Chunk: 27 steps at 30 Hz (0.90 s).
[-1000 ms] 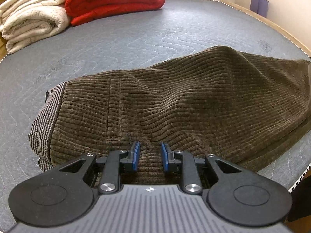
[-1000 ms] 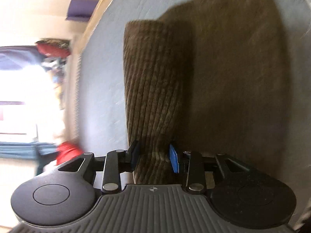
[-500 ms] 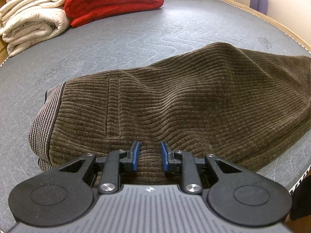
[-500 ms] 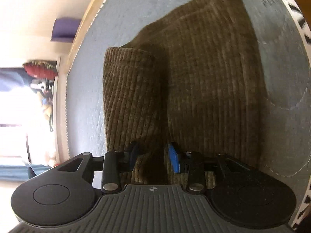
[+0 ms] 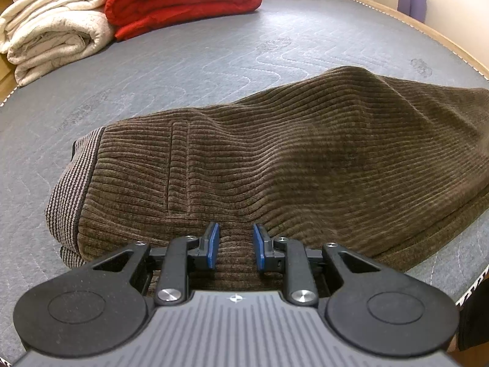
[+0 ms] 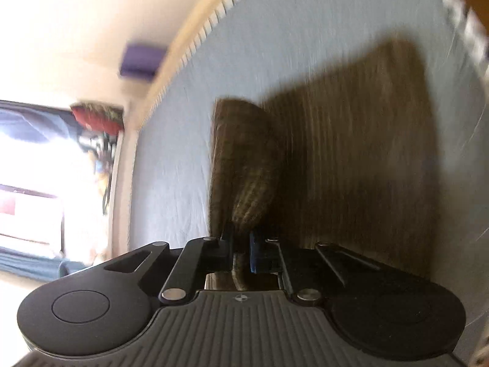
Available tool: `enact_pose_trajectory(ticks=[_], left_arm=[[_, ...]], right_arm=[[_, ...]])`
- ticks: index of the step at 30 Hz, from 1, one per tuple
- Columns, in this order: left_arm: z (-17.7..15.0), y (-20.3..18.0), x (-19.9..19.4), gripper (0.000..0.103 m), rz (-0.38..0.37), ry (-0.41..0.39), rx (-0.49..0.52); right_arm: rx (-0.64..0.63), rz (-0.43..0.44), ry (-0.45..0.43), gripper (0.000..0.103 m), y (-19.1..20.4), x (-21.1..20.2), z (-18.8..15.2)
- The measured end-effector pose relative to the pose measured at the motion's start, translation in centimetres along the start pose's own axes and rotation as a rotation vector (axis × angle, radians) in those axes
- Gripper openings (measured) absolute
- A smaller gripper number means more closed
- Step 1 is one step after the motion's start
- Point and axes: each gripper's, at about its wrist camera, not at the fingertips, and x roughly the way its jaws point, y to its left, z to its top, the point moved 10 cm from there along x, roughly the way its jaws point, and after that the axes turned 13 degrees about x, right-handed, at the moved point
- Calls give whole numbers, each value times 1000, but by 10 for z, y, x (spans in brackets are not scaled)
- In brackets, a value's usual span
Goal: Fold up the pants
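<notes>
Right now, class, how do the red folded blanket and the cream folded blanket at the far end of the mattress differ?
The red blanket looks smooth and puffy; the cream blanket looks nubbly and speckled. The red blanket is a single thick bundle; the cream blanket shows several rolled layers stacked up. The red blanket sits right of the cream blanket, touching it. Both are folded and rest on the grey quilted mattress.
</notes>
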Motion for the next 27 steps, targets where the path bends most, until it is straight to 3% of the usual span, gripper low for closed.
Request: enact_pose_trajectory(ticks=[4,7,11,14,18,19,20,23,25,27], left_arm=[[-1,-5,-2,26,-1,-5,36],[-1,-6,-2,26,5,-7,56],[2,1,-8,28,8,-32,24],[9,15,-20,28,40,-90,-19],[15,40,-27,28,83,-130,-128],[13,46,-25,28,97,-120,-149],[10,51,-22,28,116,-101,-164],[1,63,-13,28,166,-40,-191],[-1,70,-13,28,197,-30,-200],[-2,75,-16,28,228,-30,-197]], right_arm=[[-243,-200,-131,8,0,-35,18],[-296,-334,-118,8,-22,-46,22],[-110,-275,-68,18,-33,-37,27],[-111,-246,-80,31,-29,-32,36],[-146,-238,-120,32,-18,-26,44],[-164,-247,-132,27,-15,-25,48],[-209,-259,-170,6,-8,-30,51],[-311,-251,-271,2,13,-43,56],[-364,-328,-298,2,11,-43,57],[-336,-451,-275,3,-11,-40,58]])
